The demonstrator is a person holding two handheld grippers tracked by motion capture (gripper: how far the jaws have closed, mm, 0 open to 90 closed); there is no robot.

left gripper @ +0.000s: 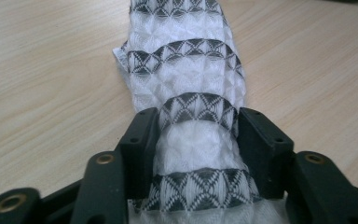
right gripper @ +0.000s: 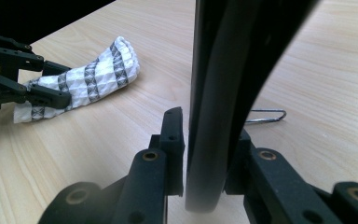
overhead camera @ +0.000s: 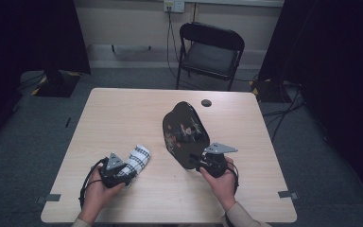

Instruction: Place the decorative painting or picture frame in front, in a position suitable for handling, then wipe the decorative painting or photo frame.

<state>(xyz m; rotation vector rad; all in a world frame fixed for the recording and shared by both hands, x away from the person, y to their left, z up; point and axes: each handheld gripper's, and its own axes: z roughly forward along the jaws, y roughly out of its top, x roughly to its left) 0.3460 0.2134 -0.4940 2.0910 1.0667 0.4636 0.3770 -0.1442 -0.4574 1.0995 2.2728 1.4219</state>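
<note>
The cloth (overhead camera: 137, 159), a rolled white towel with dark woven bands, lies on the desk (overhead camera: 123, 118) near its front-left corner, and the left tool (overhead camera: 123, 176) straddles its near end, the two pads pressing into the fabric from either side; that grip likely readies it for wiping. The black tray (overhead camera: 185, 135) sits right of the desk's middle, tipped up on its edge, because the right tool (overhead camera: 197, 161) is clamped on its near rim and holds it tilted, its patterned face turned to the cloth. Nothing lies in the tray. A bent wire clip (right gripper: 266, 116) rests on the desk behind it.
</note>
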